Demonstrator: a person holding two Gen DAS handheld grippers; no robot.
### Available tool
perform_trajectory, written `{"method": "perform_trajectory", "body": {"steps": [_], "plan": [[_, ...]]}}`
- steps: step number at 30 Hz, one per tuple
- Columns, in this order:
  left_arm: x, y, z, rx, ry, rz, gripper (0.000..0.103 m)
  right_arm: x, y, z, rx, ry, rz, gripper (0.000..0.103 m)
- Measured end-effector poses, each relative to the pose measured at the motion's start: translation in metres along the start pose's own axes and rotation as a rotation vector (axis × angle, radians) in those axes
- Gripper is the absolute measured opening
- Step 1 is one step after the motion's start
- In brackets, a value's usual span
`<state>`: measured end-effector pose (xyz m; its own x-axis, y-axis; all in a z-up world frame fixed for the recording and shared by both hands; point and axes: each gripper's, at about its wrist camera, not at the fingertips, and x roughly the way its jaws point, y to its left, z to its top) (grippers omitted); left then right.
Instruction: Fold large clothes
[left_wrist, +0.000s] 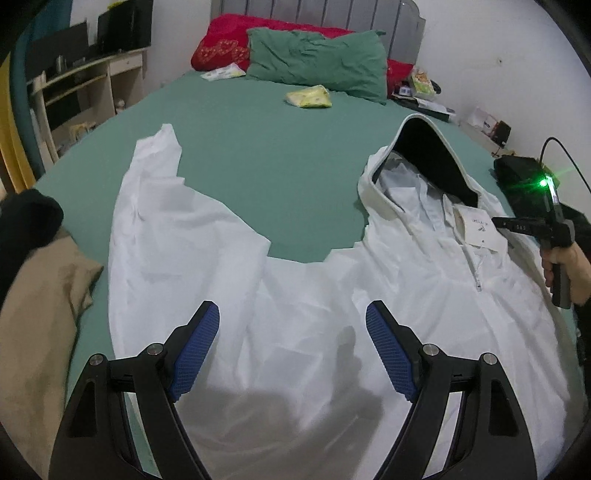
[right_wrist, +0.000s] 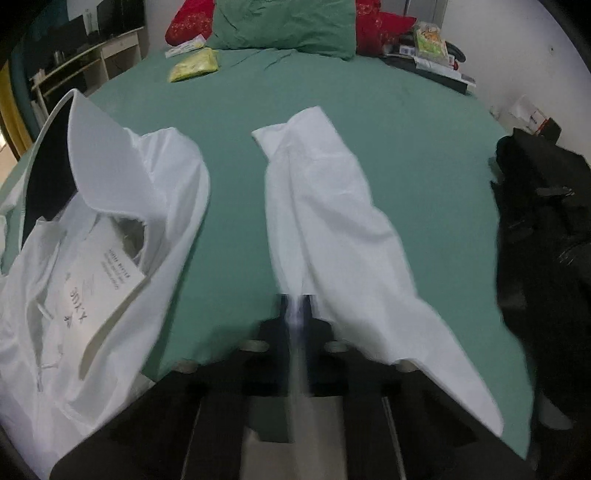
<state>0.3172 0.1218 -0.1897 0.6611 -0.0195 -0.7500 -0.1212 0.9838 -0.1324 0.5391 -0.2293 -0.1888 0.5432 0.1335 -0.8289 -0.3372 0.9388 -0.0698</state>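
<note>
Blue ribbed pads (left_wrist: 199, 350) are seen nearest the left wrist camera, on the two black fingers of the left gripper (left_wrist: 293, 349), whose jaws are held wide apart with nothing between them. Beneath that gap the body of a white hooded jacket (left_wrist: 295, 295) is spread out on a green bed sheet (left_wrist: 266, 147). One sleeve (left_wrist: 155, 206) is stretched away to the left across the sheet. The hood (left_wrist: 417, 158), dark inside, is propped up at the right, and a white paper tag (left_wrist: 476, 229) is seen at the collar beside the zip. A tan cloth (left_wrist: 40, 295) and a dark cloth (left_wrist: 26, 218) are bunched at the left edge of the bed.

At the far right of the same view the right gripper (left_wrist: 498, 222) is held by a hand (left_wrist: 565, 266), with a green light (left_wrist: 543, 182) lit on its top; from this view its jaws cannot be judged.

From the right wrist camera, the right gripper (right_wrist: 295, 306) is seen closed tight on a thin fold of the other sleeve (right_wrist: 325, 221), which is laid forward over the sheet. A black bag (right_wrist: 546, 229) is set at the right edge. Farther up the bed, a green pillow (right_wrist: 284, 22), a red pillow (right_wrist: 384, 26) and a yellow packet (right_wrist: 194, 64) are visible.
</note>
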Motion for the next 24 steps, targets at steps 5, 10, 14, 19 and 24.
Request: {"method": "perform_trajectory", "body": {"steps": [5, 10, 14, 19, 24], "plan": [[-0.023, -0.012, 0.003, 0.015, -0.03, -0.037, 0.084, -0.074, 0.005, -0.021, -0.009, -0.076, 0.06, 0.002], [-0.062, -0.029, -0.001, 0.046, -0.062, -0.073, 0.084, -0.148, 0.042, -0.076, -0.061, -0.034, 0.188, 0.002], [-0.085, -0.034, -0.015, 0.051, -0.062, -0.085, 0.084, -0.167, 0.079, -0.14, -0.09, 0.069, 0.247, 0.002], [-0.09, -0.026, -0.03, 0.034, -0.037, -0.068, 0.084, -0.159, 0.104, -0.198, -0.083, 0.235, 0.253, 0.011], [-0.085, -0.015, -0.031, 0.015, -0.039, -0.06, 0.084, -0.167, 0.106, -0.161, -0.065, 0.077, 0.184, 0.046]]}}
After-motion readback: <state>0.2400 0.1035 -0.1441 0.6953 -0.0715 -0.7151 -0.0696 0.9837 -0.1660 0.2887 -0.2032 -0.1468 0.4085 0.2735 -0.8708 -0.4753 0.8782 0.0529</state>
